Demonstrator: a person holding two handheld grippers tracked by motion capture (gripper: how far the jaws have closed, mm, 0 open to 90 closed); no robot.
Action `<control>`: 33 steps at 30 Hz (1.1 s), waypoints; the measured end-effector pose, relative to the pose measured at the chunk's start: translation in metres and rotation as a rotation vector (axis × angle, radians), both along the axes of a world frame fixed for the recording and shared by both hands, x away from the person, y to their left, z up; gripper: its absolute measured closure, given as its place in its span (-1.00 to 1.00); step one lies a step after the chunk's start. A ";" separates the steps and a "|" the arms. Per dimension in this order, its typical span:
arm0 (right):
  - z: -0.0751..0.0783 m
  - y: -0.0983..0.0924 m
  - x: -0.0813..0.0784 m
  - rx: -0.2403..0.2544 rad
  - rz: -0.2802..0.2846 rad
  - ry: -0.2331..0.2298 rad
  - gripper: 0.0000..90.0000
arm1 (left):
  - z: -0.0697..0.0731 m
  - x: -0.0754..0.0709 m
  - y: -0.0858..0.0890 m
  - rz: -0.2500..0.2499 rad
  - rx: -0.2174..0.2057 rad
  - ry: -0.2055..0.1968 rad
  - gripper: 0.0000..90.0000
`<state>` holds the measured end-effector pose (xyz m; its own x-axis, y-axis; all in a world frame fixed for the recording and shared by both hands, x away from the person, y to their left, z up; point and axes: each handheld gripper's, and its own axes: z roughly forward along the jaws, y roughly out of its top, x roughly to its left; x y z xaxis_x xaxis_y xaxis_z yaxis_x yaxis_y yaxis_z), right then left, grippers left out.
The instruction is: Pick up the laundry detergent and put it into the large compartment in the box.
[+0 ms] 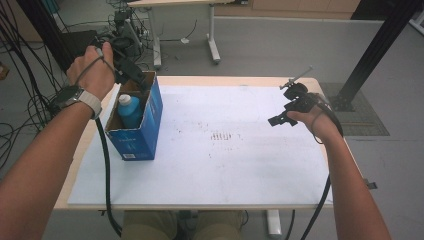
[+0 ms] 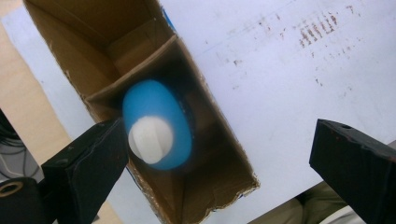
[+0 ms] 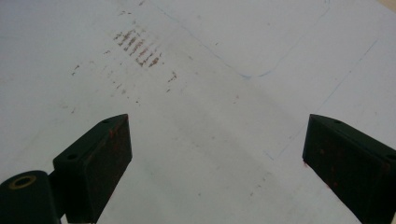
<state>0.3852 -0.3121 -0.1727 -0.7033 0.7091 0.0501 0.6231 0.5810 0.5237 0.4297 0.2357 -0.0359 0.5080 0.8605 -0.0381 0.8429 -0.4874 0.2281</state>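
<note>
Blue bottle [image 2: 159, 126] with its white cap stands upright inside the blue cardboard box [image 1: 150, 125] on the counter [image 1: 225, 170]. Left gripper [image 2: 219, 158] hovers above it, released; right gripper [image 3: 217, 158] is also released, over bare counter

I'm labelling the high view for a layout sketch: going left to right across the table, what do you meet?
Left gripper → blue bottle, standing in the blue cardboard box → reddish scuff marks on the white sheet → right gripper.
</note>
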 end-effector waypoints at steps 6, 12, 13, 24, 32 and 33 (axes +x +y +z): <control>0.001 -0.001 0.000 -0.001 -0.012 0.001 -0.82 | 0.008 -0.004 -0.008 -0.084 0.030 -0.033 -0.89; 0.001 0.000 0.000 -0.003 -0.012 0.001 -0.82 | 0.012 -0.004 -0.022 -0.153 0.062 -0.041 -0.88; 0.001 0.001 0.000 -0.002 -0.013 0.002 -0.82 | 0.012 -0.004 -0.024 -0.168 0.070 -0.043 -0.88; 0.004 -0.003 -0.002 0.000 -0.027 0.001 -0.82 | 0.024 0.003 -0.043 -0.330 0.073 -0.042 -0.89; 0.005 -0.006 -0.004 0.000 -0.043 0.005 -0.82 | 0.023 0.009 -0.061 -0.437 0.079 -0.037 -0.89; 0.005 -0.007 -0.005 0.001 -0.044 0.002 -0.82 | 0.023 0.010 -0.064 -0.450 0.082 -0.035 -0.89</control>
